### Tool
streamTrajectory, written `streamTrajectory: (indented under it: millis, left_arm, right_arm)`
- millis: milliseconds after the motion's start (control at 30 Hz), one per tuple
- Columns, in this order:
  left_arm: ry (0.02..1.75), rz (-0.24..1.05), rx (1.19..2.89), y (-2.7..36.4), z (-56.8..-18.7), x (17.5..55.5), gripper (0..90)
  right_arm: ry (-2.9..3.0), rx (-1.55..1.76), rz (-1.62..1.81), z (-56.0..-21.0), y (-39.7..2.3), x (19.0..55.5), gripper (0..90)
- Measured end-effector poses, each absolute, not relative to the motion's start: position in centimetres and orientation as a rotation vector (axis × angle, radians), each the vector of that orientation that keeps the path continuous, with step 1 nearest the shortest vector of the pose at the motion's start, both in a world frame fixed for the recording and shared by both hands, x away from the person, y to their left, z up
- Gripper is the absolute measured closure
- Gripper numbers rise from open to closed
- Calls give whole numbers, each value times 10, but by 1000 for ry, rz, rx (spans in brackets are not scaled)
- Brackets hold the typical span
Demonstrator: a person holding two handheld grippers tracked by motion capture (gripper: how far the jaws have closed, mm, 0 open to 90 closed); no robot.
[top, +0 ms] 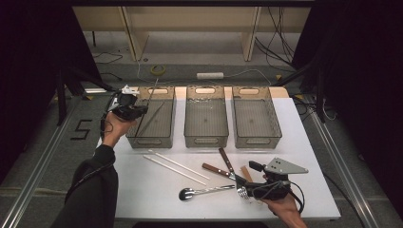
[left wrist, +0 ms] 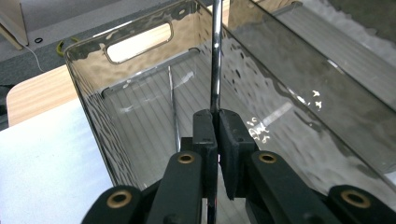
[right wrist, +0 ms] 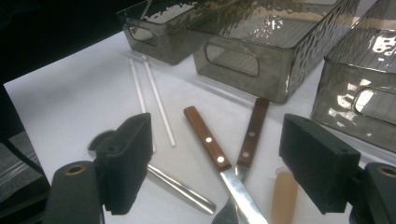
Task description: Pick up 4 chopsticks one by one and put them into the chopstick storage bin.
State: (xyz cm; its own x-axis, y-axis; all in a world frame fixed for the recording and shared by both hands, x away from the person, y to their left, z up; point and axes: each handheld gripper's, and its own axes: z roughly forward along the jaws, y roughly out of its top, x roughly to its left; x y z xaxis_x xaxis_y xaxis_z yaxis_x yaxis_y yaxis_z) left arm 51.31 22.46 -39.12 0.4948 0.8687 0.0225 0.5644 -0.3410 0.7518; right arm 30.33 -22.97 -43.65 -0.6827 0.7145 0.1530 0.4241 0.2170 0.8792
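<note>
White covers the table [top: 304, 142], and on it three smoky plastic bins [top: 206, 124] sit side by side along the far edge, handles toward the person, which looks like a sorting layout with the cutlery laid loose in front. The left bin [left wrist: 140, 93] already has one thin metal rod [left wrist: 173, 112] lying along its floor. The left gripper [top: 127, 108] hovers at that bin's near left corner with its jaws pressed together on a second metal rod [left wrist: 215, 56], held upright above the bin, probably so it can go in beside the first. Near the front edge the right gripper [right wrist: 215, 163] hangs low with its jaws spread wide and nothing between them, poised over two wooden-handled knives [right wrist: 210, 144] that cross at the blades. Close by lie a spoon [top: 202, 191], two white sticks [top: 176, 165] and a small tan piece [right wrist: 284, 196], all well apart from the bins, seemingly awaiting their turn.
</note>
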Motion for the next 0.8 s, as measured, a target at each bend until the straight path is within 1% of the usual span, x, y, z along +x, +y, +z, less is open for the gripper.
streamTrajectory:
  millis: [600, 667, 733, 767, 800]
  left_arm:
    - [1210, 559, 2045, 227, -407, 516, 834]
    - [1212, 568, 2040, 227, -406, 515, 788]
    - [1202, 567, 2044, 227, -405, 513, 773]
    - [1196, 571, 2050, 226, -403, 512, 727]
    - [1184, 577, 2056, 226, -402, 510, 727]
  right_arm:
    - [2209, 1070, 1453, -437, -229, 303, 268]
    - [2210, 1069, 1453, -437, -229, 303, 268]
    - [2208, 1069, 1453, -437, -229, 303, 268]
    - [2209, 1069, 1453, -437, -230, 303, 268]
    - [2209, 1069, 1453, -437, -230, 303, 268]
